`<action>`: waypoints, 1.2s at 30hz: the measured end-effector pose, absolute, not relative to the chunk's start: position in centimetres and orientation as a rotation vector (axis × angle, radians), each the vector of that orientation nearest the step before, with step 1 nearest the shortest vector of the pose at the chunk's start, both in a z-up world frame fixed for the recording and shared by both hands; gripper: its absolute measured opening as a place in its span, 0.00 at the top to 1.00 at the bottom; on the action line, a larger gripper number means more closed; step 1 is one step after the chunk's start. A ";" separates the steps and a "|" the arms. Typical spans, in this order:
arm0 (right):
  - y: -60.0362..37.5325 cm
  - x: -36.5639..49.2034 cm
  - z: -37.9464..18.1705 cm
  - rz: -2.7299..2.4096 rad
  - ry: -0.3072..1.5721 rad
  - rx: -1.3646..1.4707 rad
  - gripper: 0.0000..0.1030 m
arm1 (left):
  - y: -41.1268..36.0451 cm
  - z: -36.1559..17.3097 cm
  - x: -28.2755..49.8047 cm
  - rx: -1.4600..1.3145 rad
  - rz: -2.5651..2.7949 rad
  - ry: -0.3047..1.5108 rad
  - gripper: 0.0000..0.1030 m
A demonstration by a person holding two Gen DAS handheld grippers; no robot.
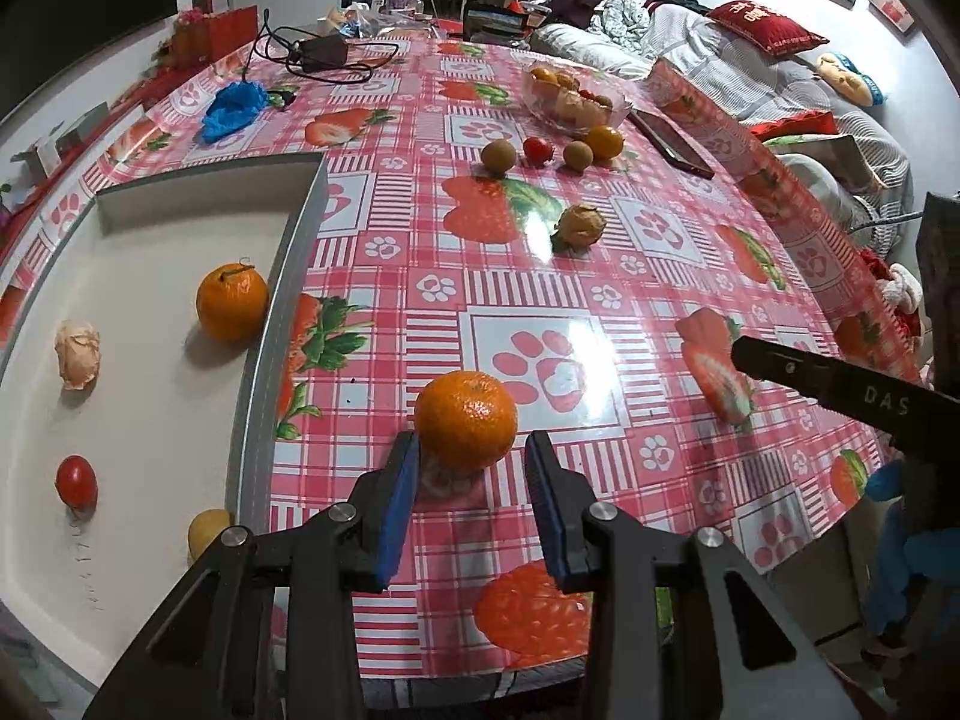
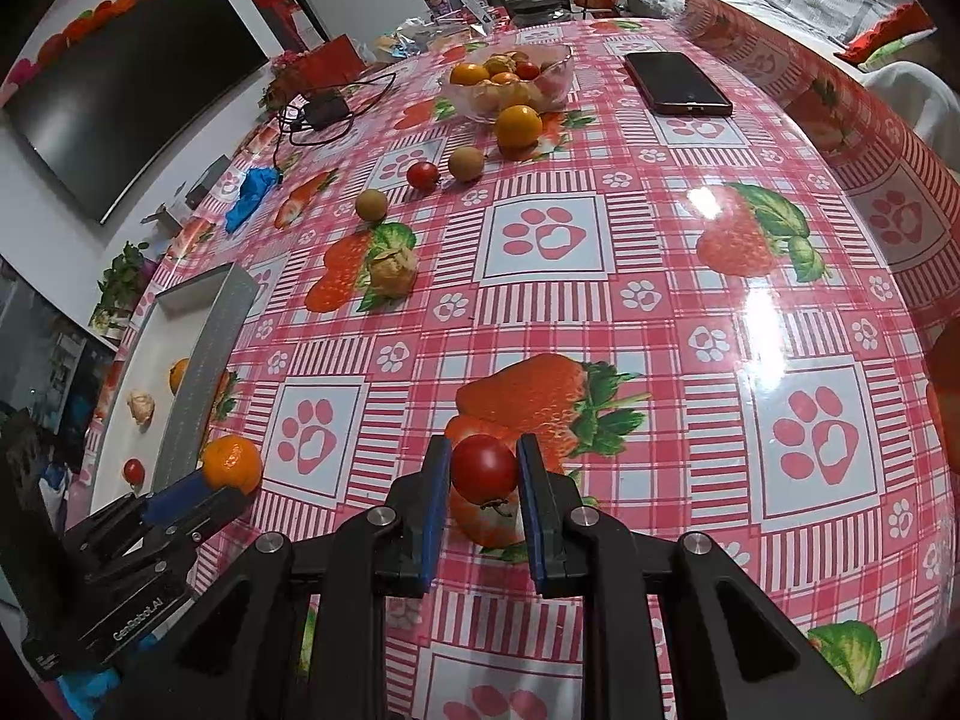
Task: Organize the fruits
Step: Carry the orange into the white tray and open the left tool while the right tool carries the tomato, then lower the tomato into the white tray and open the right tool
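Observation:
In the left wrist view my left gripper (image 1: 471, 456) has its blue pads on both sides of a tangerine (image 1: 466, 418), which looks lifted a little off the table. In the right wrist view my right gripper (image 2: 483, 468) is shut on a red cherry tomato (image 2: 483, 468) above the table. The left gripper with its tangerine (image 2: 231, 463) also shows there at lower left. A white tray (image 1: 150, 420) at left holds an orange (image 1: 231, 301), a husked fruit (image 1: 78, 354), a tomato (image 1: 76, 482) and a yellow fruit (image 1: 207, 531).
A glass bowl (image 2: 510, 84) of fruit stands at the far side. Loose fruit lies before it: an orange (image 2: 518, 126), two brown fruits (image 2: 466, 163), a tomato (image 2: 422, 175) and a husked fruit (image 2: 392, 267). A phone (image 2: 678, 84), a blue glove (image 1: 234, 108) and a charger (image 1: 321, 54) lie nearby.

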State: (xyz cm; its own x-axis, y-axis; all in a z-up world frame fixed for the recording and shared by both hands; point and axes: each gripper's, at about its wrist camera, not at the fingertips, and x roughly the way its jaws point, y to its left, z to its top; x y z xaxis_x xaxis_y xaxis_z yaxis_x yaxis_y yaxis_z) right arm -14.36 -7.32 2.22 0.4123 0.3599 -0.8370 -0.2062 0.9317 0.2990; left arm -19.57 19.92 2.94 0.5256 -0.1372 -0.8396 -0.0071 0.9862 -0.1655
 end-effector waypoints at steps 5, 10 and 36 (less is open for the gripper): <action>-6.8 -14.4 2.6 0.364 1.086 0.148 0.77 | 20.1 4.0 -19.8 -0.154 -0.087 0.994 0.61; -6.1 -14.3 2.8 0.375 1.087 0.133 0.77 | 21.1 5.3 -19.8 -0.165 -0.079 0.967 0.61; 3.3 -13.2 4.5 0.492 1.083 0.005 0.77 | 30.3 7.0 -20.9 -0.268 0.053 0.888 0.61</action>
State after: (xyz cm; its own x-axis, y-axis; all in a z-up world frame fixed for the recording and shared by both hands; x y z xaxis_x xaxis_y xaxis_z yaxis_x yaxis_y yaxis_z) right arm -13.25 3.31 4.47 0.3720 0.3865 -0.8440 -0.3815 0.8925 0.2406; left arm -20.89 30.30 6.96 0.6319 -0.0648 -0.7724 -0.1569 0.9652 -0.2094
